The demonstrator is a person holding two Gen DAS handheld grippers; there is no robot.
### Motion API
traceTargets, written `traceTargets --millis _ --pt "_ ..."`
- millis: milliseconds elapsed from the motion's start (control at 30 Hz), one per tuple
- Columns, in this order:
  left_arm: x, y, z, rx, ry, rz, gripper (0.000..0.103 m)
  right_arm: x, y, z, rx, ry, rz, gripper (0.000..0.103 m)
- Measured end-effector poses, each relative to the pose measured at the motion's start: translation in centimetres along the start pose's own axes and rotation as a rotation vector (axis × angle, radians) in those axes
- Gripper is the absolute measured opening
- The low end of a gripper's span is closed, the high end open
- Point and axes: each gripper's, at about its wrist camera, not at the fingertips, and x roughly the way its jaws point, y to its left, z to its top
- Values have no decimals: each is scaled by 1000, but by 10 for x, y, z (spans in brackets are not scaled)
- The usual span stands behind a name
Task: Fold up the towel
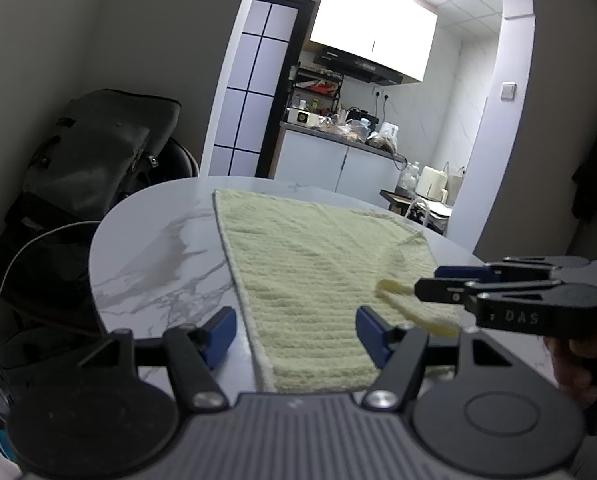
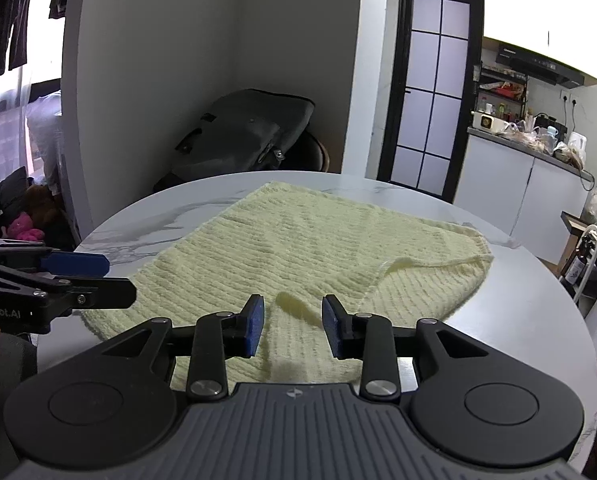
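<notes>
A pale yellow ribbed towel (image 1: 318, 264) lies spread on the round white marble table (image 1: 158, 264); it also shows in the right wrist view (image 2: 282, 252), with its near right corner folded over and raised. My left gripper (image 1: 294, 334) is open over the towel's near left edge, holding nothing. My right gripper (image 2: 292, 326) is open, its blue pads either side of a raised fold of towel (image 2: 298, 306). In the left wrist view the right gripper (image 1: 430, 284) sits at the lifted near corner (image 1: 414, 308). The left gripper (image 2: 86, 276) shows at the left of the right wrist view.
A dark backpack (image 1: 94, 156) rests on a chair beyond the table's far left edge. A kitchen counter (image 1: 338, 132) with clutter stands behind an archway. A low stand with jugs (image 1: 426, 196) is past the table's right edge. A white cable (image 1: 18, 256) hangs left.
</notes>
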Motion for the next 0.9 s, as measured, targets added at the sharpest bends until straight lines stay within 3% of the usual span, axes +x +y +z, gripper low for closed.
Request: traceTargets --millis 233,900 --pt "-4 -7 -4 -1 -5 3 69 2 -13 -4 25 21 -41 36" --pt "0 -3 -2 -9 9 -3 70 34 -17 0 -7 54 -50 36"
